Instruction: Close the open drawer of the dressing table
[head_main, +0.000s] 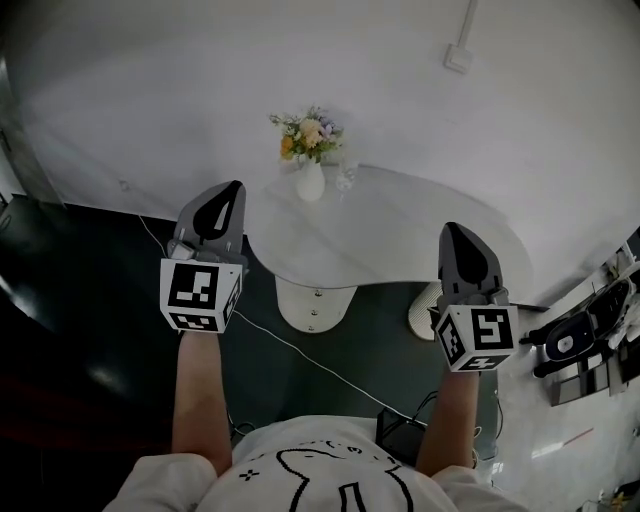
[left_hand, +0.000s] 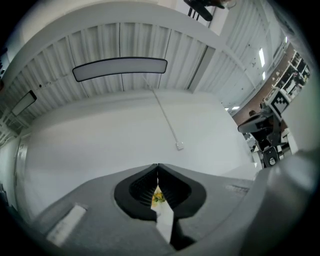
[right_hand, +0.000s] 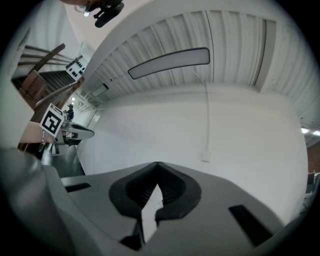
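Observation:
The white dressing table (head_main: 420, 235) stands against the wall ahead, with a curved top on a round pedestal (head_main: 314, 303). No drawer can be made out from this steep angle. My left gripper (head_main: 234, 187) is raised in the air at the table's left end, jaws together and holding nothing. My right gripper (head_main: 451, 229) hovers over the table's front right edge, also shut and empty. In the left gripper view the left gripper (left_hand: 158, 165) points at the wall. In the right gripper view the right gripper (right_hand: 157, 163) also faces the wall.
A white vase of flowers (head_main: 309, 150) and a small glass item (head_main: 346, 178) stand at the table's back left. A wall socket (head_main: 458, 57) is above. A white cable (head_main: 300, 352) and a black box (head_main: 402, 432) lie on the dark floor. Equipment (head_main: 575, 345) crowds the right.

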